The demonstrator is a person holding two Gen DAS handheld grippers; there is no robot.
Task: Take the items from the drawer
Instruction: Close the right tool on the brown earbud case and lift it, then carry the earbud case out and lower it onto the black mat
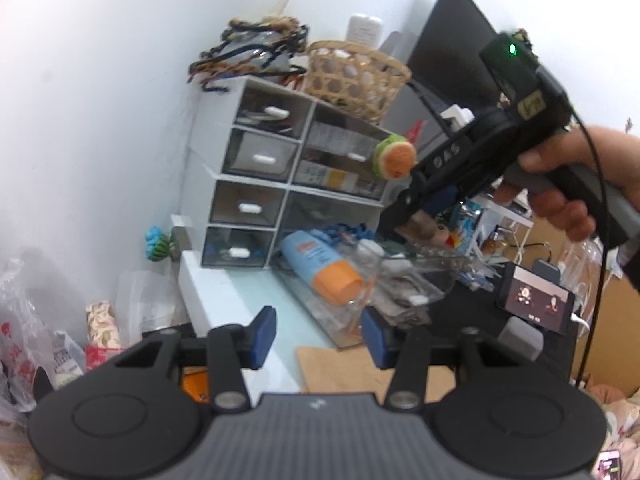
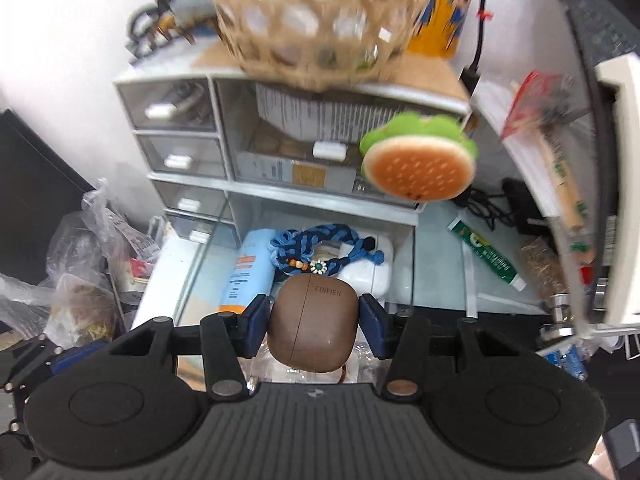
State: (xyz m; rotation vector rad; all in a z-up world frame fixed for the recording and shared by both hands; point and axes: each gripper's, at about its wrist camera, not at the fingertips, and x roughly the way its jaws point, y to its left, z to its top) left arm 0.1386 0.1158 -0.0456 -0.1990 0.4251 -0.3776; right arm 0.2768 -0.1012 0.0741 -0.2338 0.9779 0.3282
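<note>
I am pinching the brown case (image 2: 312, 322) in my right tool (image 2: 314, 326) above the pulled-out drawer (image 1: 400, 280), its long axis running away from me. Only the left view is showing my left tool (image 1: 318, 330) spread, over the pale counter (image 1: 240, 292) by the white wall (image 1: 100, 100).

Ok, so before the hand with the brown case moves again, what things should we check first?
1. Right gripper shut on the brown earbud case: ok, both pads sit at its sides.
2. Case lifted clear of the open drawer: ok in the left wrist view.
3. Burger plush hanging out of the way: not ok, it dangles close ahead.
4. Left gripper free: ok, open and empty.
5. Blue braided cord not caught on the case: cannot tell.
6. Sunscreen tube settled in the drawer: ok.
</note>
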